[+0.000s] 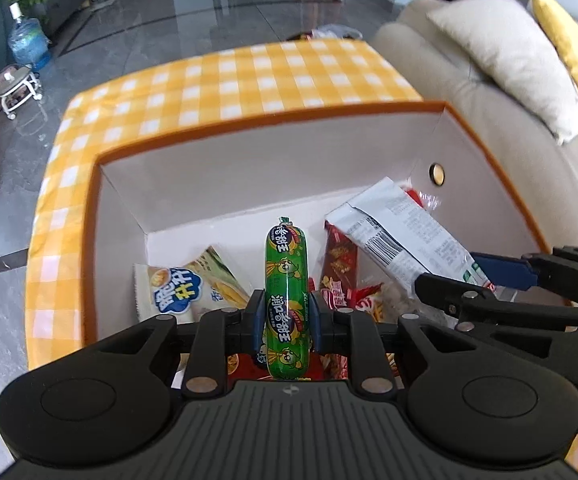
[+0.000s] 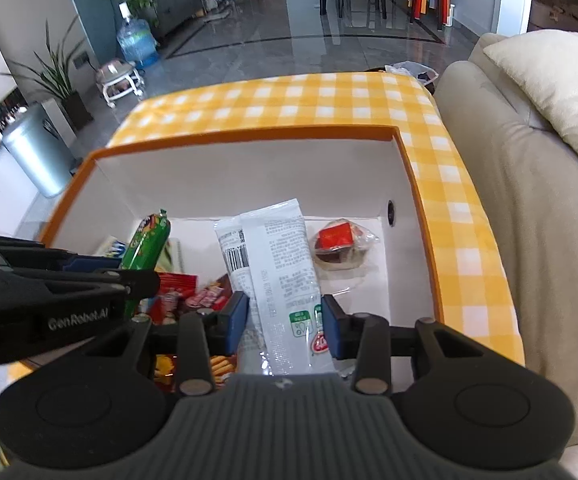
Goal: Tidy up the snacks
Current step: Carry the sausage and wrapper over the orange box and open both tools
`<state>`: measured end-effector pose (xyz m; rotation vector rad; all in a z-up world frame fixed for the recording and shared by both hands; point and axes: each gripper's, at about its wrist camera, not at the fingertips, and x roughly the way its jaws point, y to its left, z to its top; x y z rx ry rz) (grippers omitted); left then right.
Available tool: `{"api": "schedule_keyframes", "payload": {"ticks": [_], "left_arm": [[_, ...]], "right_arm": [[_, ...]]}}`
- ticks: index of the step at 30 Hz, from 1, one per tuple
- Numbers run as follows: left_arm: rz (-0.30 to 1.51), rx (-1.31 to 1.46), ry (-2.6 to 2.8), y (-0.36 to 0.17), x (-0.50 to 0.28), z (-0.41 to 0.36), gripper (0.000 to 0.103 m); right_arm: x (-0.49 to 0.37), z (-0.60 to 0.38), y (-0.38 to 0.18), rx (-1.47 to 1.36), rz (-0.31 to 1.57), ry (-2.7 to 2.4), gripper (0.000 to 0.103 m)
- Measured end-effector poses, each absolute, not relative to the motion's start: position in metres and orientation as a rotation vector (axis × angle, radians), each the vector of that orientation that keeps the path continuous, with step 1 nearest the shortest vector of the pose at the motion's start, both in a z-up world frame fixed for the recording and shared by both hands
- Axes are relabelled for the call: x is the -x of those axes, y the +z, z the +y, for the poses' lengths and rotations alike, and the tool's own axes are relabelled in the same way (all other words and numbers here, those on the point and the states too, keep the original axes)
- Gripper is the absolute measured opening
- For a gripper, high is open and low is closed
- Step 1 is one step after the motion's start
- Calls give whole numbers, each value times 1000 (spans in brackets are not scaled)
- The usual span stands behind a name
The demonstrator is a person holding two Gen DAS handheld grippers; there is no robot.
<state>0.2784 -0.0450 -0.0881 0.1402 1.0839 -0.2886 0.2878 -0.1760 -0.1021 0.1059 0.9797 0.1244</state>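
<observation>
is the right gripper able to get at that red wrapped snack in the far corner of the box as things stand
Probably not yet. The right gripper is shut on the white packet, so its jaws are full. The path to the red wrapped snack looks free: it lies alone on the box floor.

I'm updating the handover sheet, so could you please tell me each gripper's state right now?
Left gripper: closed on the green plastic-wrapped sausage.
Right gripper: closed on the white-and-clear plastic snack packet.

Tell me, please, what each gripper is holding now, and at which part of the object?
The left gripper clamps the green sausage around its lower middle. The right gripper clamps the white snack packet across its near end.
</observation>
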Motion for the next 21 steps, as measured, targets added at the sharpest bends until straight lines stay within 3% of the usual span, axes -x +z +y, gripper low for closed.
{"api": "schedule_keyframes", "payload": {"ticks": [18,21], "left_arm": [[1132,-180,-303,-105,-293,-53,25],[1119,-180,-311,-100,-291,-54,33]], "right_arm": [[-299,-167,-132,-19,1068,78,41],[-297,-168,-129,-15,1059,75,47]]}}
